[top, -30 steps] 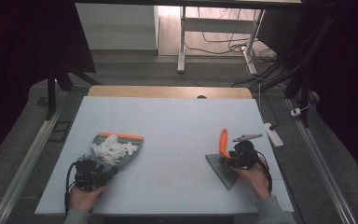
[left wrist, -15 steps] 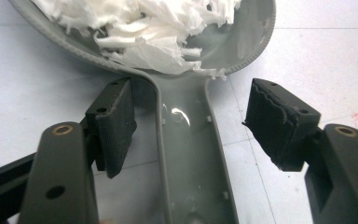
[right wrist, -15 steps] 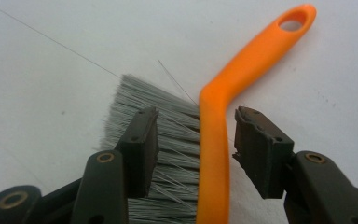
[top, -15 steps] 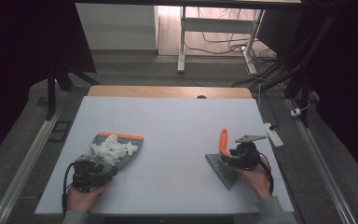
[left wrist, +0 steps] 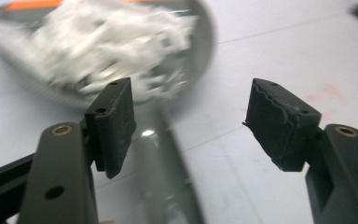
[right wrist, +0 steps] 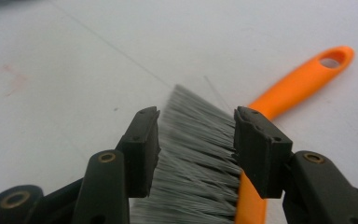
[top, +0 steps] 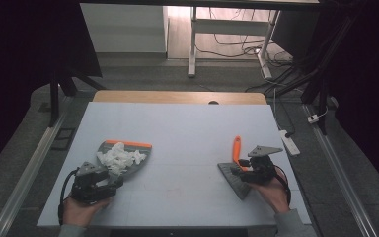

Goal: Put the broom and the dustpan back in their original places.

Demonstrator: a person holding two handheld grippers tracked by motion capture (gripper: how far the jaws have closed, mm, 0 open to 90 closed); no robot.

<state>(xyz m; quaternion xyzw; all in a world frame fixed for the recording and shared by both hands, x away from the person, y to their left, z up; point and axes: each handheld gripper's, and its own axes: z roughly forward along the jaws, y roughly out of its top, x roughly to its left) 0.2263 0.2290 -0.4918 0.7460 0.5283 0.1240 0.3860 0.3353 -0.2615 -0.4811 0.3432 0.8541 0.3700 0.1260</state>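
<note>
Here both tongs gape: left tongs (left wrist: pixel 189 114) over the blurred dustpan handle (left wrist: pixel 168 172), right tongs (right wrist: pixel 196 149) astride brush bristles (right wrist: pixel 198 154).

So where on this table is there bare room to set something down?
The widest free patch lies between the dustpan with its white scraps and the brush. The whole far half of the table, up to the wooden edge strip, is bare too. It is crowded at the near left and near right, around each hand.
</note>
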